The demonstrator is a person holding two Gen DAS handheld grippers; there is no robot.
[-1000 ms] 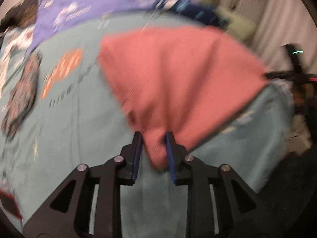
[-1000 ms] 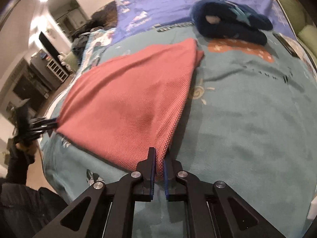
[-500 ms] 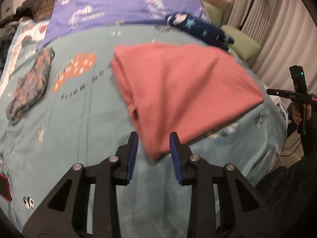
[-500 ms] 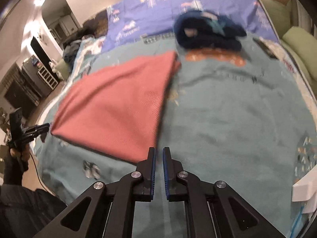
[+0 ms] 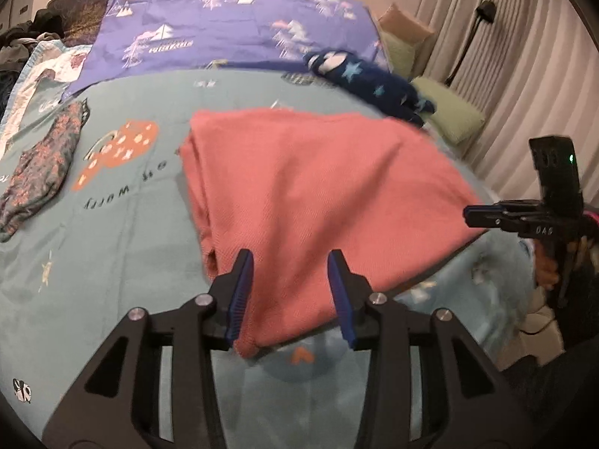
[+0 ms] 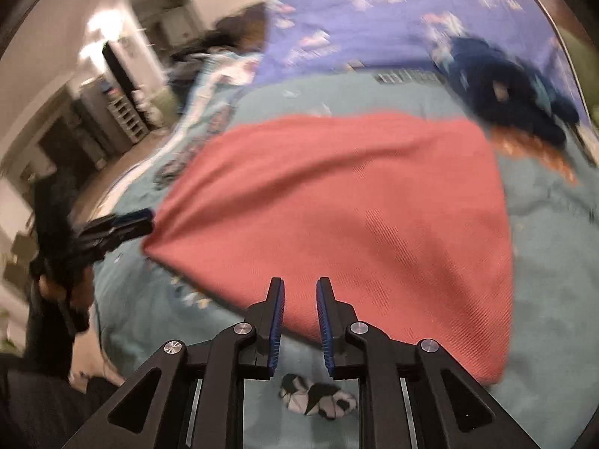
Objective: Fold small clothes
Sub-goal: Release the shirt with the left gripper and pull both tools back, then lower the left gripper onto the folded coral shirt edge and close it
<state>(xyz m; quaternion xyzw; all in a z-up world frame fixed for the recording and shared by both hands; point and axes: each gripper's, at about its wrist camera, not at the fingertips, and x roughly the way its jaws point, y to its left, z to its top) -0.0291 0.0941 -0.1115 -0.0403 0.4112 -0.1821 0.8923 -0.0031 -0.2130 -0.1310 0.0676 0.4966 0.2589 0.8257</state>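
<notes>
A folded pink-red cloth (image 5: pixel 318 194) lies flat on the teal bedspread (image 5: pixel 112 262); it also shows in the right wrist view (image 6: pixel 355 217). My left gripper (image 5: pixel 290 273) is open, its blue-padded jaws wide apart above the cloth's near corner, holding nothing. My right gripper (image 6: pixel 299 299) is open with a narrower gap, over the cloth's near edge, holding nothing. In the left wrist view the right gripper (image 5: pixel 486 217) appears beside the cloth's right corner. In the right wrist view the left gripper (image 6: pixel 123 224) appears at the cloth's left corner.
A dark blue star-print garment (image 5: pixel 367 78) lies at the far right of the bed, also in the right wrist view (image 6: pixel 505 89). A floral patterned garment (image 5: pixel 41 164) lies at the left. A purple sheet (image 5: pixel 224 33) covers the far end. Green cushions (image 5: pixel 445 112) and curtains stand at the right.
Both grippers let go of the pink-red cloth and opened. The cloth dropped flat on the bed. The right gripper swung left over the cloth's near edge.
</notes>
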